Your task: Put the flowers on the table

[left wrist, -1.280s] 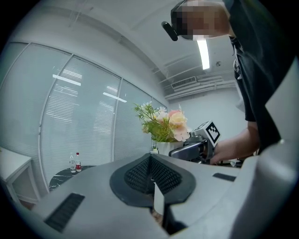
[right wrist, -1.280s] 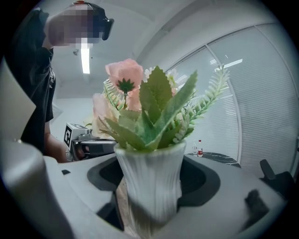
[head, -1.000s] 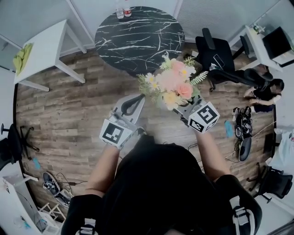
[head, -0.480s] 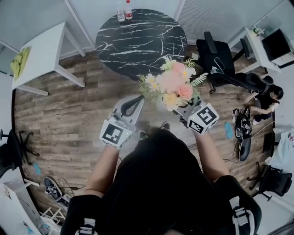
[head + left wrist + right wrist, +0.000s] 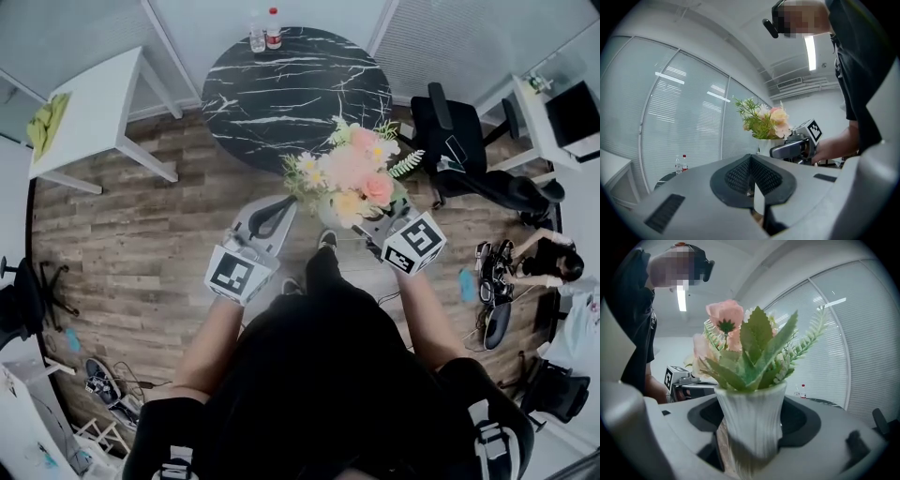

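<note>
A bunch of pink, cream and yellow flowers (image 5: 349,173) with green sprigs stands in a white ribbed vase (image 5: 751,425). My right gripper (image 5: 362,223) is shut on the vase and holds it upright in the air, short of the round black marble table (image 5: 291,89). In the right gripper view the vase fills the space between the jaws. My left gripper (image 5: 270,214) hangs level beside it on the left, shut with nothing in it; its pads (image 5: 740,174) meet. From the left gripper view the flowers (image 5: 764,123) and right gripper (image 5: 794,147) show to the right.
Two bottles (image 5: 264,30) stand at the round table's far edge. A white table (image 5: 89,94) is at the left, black office chairs (image 5: 459,141) at the right, and a person (image 5: 548,267) crouches at the far right. Wooden floor lies below.
The person holding the grippers has stepped forward; a foot now shows below the flowers. Both grippers keep their pose, the vase still held. The person at the right has shifted down the frame.
</note>
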A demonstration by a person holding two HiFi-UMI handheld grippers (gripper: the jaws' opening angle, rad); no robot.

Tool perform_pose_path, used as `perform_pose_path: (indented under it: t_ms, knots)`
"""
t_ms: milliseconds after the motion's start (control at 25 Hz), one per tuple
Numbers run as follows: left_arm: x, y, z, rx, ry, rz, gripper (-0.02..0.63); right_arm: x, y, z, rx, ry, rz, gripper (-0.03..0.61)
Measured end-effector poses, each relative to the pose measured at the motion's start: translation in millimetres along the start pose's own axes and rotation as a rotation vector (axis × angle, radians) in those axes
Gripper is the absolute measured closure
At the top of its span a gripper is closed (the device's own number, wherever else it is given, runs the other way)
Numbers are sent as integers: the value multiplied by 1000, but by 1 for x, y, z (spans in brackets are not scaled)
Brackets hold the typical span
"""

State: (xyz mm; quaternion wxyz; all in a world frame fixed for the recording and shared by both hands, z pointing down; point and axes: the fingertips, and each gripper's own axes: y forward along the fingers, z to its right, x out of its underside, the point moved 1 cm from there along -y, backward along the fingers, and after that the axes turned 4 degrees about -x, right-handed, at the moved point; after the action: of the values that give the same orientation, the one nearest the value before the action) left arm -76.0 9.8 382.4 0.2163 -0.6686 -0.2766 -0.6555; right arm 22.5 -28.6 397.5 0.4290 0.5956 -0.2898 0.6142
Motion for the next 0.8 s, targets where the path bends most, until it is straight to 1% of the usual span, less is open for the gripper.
perform_pose_path:
  t_ms: [320, 480, 800]
  knots:
    - [-1, 58, -30, -39, 3, -21, 601, -11, 19, 66, -38, -5, 1, 221]
    - [-13, 91, -41, -57, 8, 0, 601, -16, 26, 99, -55, -12, -2, 221]
    - [-18, 155, -57, -86, 19, -12, 601, -21, 29, 163, -92, -14, -2, 221]
